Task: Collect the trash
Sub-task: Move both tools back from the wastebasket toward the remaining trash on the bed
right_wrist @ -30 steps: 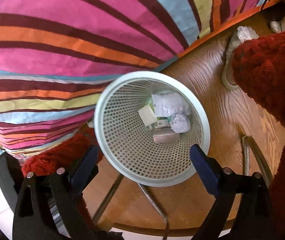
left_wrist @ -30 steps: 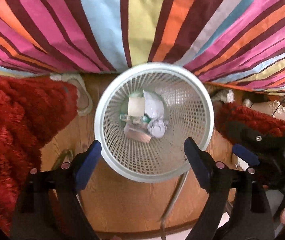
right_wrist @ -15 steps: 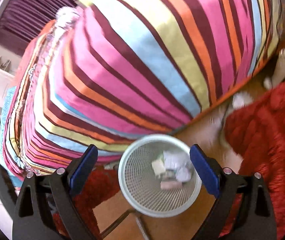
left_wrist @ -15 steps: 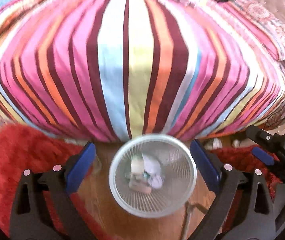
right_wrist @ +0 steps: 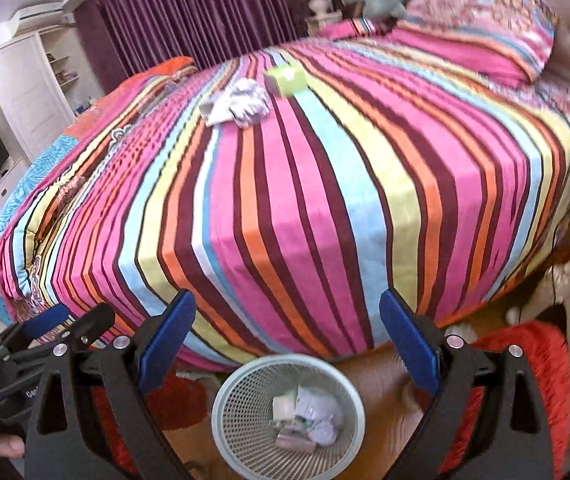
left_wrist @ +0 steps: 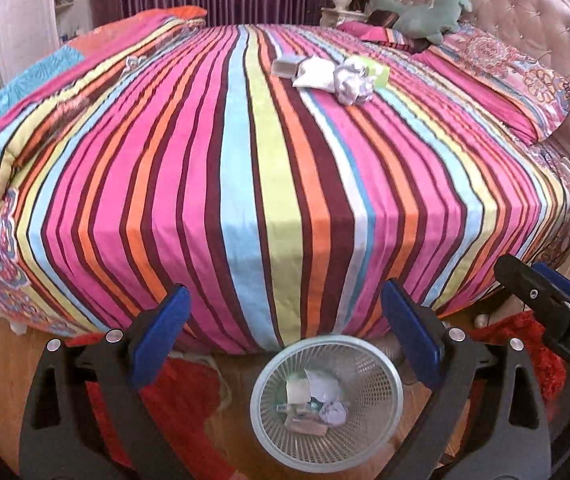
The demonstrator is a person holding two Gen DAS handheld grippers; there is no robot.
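Tools: I hold left tool [left_wrist: 285, 336] and right tool [right_wrist: 287, 338] spread wide, both empty; left just widened.
Trash [left_wrist: 335, 74]: mid-bed, open bedspread [left_wrist: 245, 184] around.
Basket [left_wrist: 327, 406]: below bed's edge.
Change: basket filled view; bed top now visible.

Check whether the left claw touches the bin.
Apart. The left wrist view shows the left claw open and empty, with floor visible between its fingertips and the bin rim below.

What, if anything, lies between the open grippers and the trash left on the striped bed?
Nothing visible blocks the way. Only bare striped bedspread lies between the left gripper, the right gripper and the trash pile. Both grippers are empty above the basket.
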